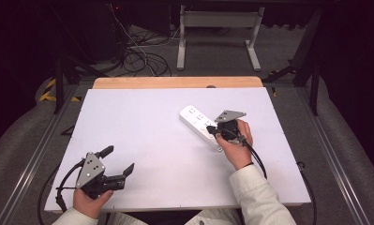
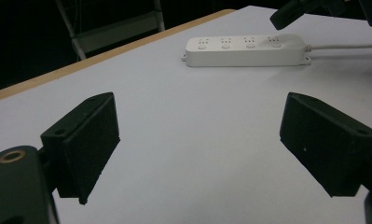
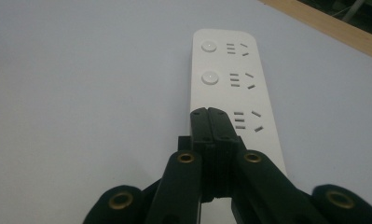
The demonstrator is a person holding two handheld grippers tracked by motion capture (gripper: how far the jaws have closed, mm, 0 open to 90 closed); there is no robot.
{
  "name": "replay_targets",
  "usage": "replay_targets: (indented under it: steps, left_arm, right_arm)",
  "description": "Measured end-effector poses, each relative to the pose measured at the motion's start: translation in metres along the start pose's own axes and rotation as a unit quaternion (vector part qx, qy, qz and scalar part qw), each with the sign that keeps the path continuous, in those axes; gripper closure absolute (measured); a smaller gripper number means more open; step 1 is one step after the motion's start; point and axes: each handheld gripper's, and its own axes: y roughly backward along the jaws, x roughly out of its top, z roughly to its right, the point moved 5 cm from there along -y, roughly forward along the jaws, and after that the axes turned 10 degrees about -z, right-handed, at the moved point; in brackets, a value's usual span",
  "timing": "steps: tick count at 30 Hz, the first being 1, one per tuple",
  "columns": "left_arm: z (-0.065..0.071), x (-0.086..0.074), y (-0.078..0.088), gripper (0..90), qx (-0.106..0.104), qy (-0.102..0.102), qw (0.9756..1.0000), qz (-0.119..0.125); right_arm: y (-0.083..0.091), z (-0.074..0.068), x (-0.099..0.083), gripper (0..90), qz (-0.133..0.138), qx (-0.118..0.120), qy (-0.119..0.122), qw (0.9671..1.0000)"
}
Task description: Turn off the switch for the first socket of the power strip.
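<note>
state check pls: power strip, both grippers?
power strip: flat on the table, no plugs in visible sockets, its cord runs off one end
left gripper: jaws open, empty, apart from the strip
right gripper: jaws shut, empty, tip over a strip button

white table (image 1: 142, 154); power strip (image 1: 197, 120) lying flat

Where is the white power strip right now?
In the high view the white power strip lies right of the table's middle, under the shut right tongs, far from the left tongs.
</note>
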Motion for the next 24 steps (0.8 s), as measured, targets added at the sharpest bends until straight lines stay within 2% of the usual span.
replay_targets:
  steps: [16,22,24]
  left_arm:
    - [0.000,0.000,0.000,11.9,-0.001,0.001,1.0000,0.000]
    - [-0.001,0.000,0.000,11.9,-0.001,0.003,1.0000,0.000]
    - [-0.001,0.000,0.001,11.9,-0.002,0.004,1.0000,0.000]
  right_arm:
    - [0.034,-0.011,0.017,90.0,0.037,-0.005,0.018,0.9991]
    - [0.036,-0.011,0.017,90.0,0.037,-0.002,0.016,0.9992]
    - [0.038,-0.010,0.017,90.0,0.043,0.009,0.004,0.9990]
